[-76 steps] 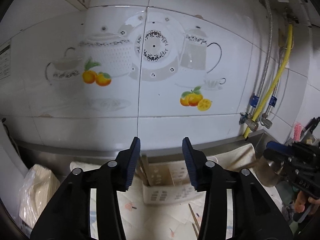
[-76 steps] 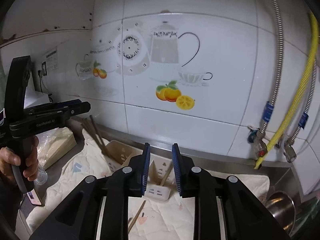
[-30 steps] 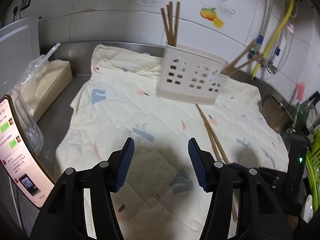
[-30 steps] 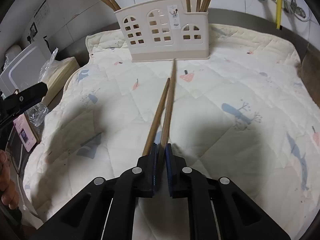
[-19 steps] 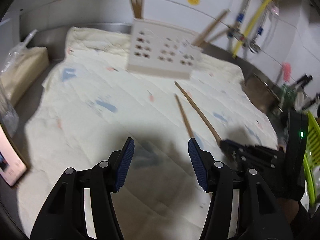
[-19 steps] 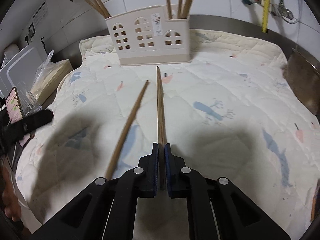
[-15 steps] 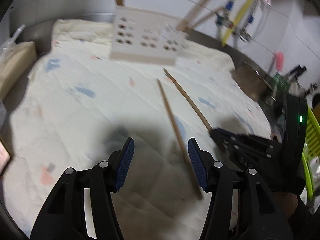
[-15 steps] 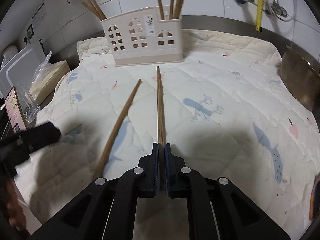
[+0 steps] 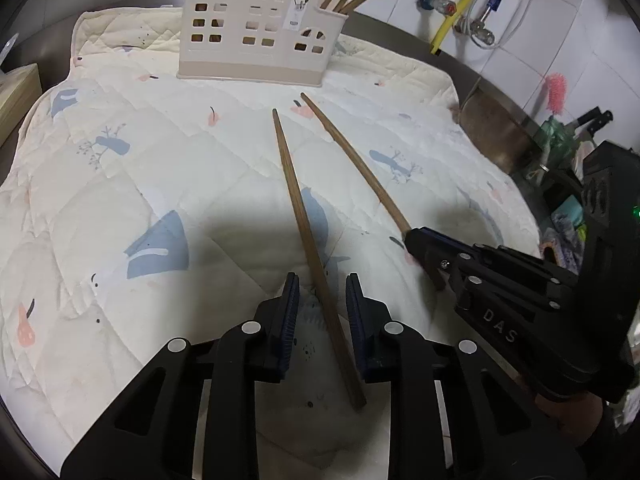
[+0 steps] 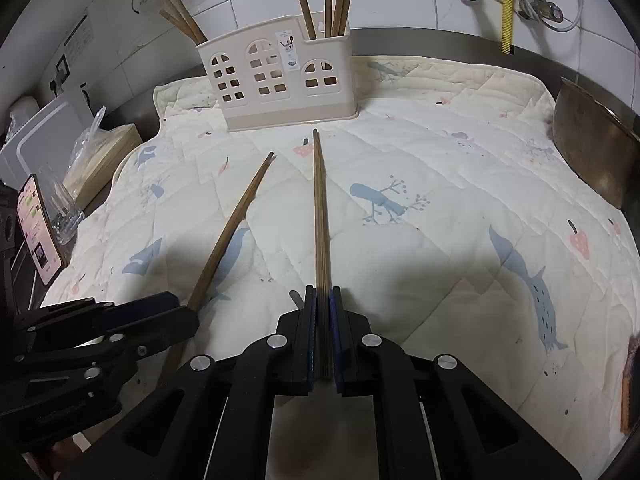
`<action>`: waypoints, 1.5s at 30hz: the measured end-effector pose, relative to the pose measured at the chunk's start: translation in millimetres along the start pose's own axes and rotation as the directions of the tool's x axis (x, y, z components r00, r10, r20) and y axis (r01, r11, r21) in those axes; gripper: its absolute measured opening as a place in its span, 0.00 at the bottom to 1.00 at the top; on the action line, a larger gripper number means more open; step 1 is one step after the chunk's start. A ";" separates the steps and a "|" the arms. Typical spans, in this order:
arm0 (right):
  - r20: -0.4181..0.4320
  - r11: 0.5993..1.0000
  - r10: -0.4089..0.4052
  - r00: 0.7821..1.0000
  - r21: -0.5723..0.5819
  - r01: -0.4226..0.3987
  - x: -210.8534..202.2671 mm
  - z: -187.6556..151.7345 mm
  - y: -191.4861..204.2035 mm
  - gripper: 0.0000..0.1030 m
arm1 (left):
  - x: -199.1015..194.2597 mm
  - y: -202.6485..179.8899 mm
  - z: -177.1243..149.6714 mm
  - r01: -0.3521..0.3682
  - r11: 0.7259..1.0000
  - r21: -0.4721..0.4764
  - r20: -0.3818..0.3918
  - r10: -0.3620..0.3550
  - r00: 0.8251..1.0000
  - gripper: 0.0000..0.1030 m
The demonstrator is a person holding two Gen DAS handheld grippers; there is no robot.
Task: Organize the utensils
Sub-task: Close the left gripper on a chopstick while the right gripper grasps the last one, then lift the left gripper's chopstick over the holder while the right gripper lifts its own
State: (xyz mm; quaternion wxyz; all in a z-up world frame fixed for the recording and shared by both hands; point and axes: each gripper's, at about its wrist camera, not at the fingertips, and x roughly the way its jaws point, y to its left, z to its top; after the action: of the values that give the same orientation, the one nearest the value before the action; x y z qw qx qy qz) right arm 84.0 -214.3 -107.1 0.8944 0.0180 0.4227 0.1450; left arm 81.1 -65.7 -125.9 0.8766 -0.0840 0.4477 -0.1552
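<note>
Two brown wooden chopsticks lie on a quilted cloth in front of a cream house-shaped holder (image 9: 256, 32) (image 10: 280, 76) that holds several more chopsticks. My left gripper (image 9: 322, 292) is open, its fingers either side of the near end of one chopstick (image 9: 300, 208), not touching it. That chopstick also shows in the right wrist view (image 10: 232, 228), where the left gripper (image 10: 176, 320) comes in at lower left. My right gripper (image 10: 323, 300) is shut on the other chopstick (image 10: 320, 208). It shows in the left wrist view (image 9: 352, 160) with the right gripper (image 9: 416, 240) at its end.
The patterned cloth (image 10: 460, 184) covers a steel counter by a tiled wall. A metal bowl (image 10: 592, 152) sits at the right edge. A phone (image 10: 38, 228), a glass and a wrapped bundle (image 10: 100, 160) stand at the left. Pipes (image 9: 468, 4) run down the wall.
My left gripper has swung right and down over the loose chopstick and narrowed around it. My right gripper stays shut on its chopstick, shifted slightly.
</note>
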 end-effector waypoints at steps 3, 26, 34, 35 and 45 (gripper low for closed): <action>-0.001 1.000 -0.003 1.000 -0.003 0.003 0.4 -0.1 0.6 0.06 | 2.0 -1.3 2.8 -0.025 1.000 0.007 -0.002 0.025 1.000 0.14; 0.246 0.994 -0.019 0.969 -0.102 0.045 -76.2 62.7 6.3 0.06 | -85.6 15.1 82.2 -0.101 0.991 0.091 0.234 0.077 0.969 0.05; 0.294 0.984 0.055 0.954 -0.177 -0.003 -99.8 125.3 12.9 0.06 | -100.3 17.2 133.4 -0.111 0.985 0.130 0.270 0.072 0.960 0.05; 0.294 0.983 0.065 0.953 -0.184 -0.010 -101.6 133.7 13.6 0.06 | -103.5 17.1 140.3 -0.109 0.985 0.135 0.277 0.068 0.958 0.05; 0.299 0.959 0.157 0.941 -0.273 -0.073 -123.5 219.6 31.2 0.06 | -145.8 12.3 213.5 -0.148 0.974 0.171 0.384 0.072 0.920 0.05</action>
State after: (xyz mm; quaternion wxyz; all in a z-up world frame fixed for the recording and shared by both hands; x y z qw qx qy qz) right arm 169.3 -198.6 131.5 0.9354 -0.0503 0.2488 0.2463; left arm 176.4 -1.8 106.2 0.9573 0.0005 0.2581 -0.1299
